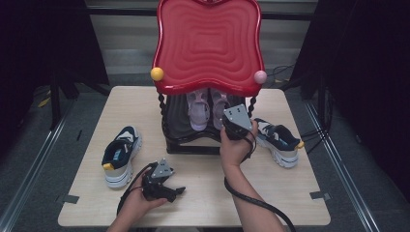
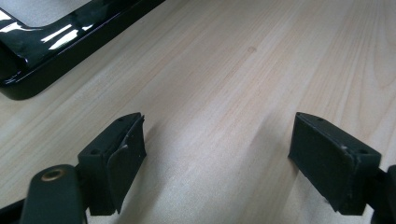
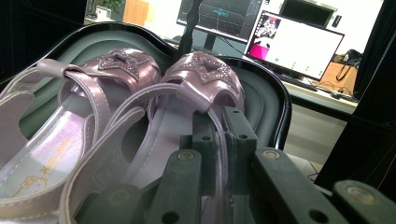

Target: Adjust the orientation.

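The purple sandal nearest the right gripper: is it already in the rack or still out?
In. The purple sandal lies on the rack's lower shelf beside its pair, while the right gripper is shut on its strap.

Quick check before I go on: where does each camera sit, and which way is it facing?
High view: above the person's side, facing forward and down on table; both forearms show.
Left gripper view: rides left gripper, facing bare table; open jaws.
Right gripper view: rides right gripper, shut on sandal strap.
Shared: sandals, high and right views.

High view: table [image 1: 203, 193] seen from above, facing forward-down. Left gripper view: tabletop seen close, rack base [image 2: 56, 44] shared. Right gripper view: sandals [image 3: 140, 112] seen close, shared.
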A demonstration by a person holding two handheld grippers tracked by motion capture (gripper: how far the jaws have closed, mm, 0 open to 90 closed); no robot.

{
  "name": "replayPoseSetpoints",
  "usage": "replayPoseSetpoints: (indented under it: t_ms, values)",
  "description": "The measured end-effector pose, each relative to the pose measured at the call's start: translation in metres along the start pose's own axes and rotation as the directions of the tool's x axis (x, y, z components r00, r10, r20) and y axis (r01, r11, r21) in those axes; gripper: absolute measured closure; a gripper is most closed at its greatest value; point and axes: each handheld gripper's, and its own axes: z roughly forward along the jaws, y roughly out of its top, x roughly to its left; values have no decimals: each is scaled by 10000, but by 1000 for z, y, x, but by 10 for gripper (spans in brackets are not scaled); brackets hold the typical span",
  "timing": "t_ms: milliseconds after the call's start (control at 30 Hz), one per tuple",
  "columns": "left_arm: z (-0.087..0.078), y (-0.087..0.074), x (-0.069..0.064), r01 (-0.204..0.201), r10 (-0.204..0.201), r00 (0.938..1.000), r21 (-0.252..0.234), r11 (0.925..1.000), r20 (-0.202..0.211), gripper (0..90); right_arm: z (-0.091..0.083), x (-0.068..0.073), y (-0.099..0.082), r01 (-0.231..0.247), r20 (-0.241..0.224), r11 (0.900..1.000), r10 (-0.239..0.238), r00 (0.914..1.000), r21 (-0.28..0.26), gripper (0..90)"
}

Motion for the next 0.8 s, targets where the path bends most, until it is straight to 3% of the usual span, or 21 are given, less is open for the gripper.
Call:
replayPoseSetpoints:
  t_ms: [800]
  values:
    - [1, 0, -1, 72, -71, 10000, -73, 9999, 41, 175, 10, 11, -8, 141, 127, 9998, -143, 9998, 172, 840]
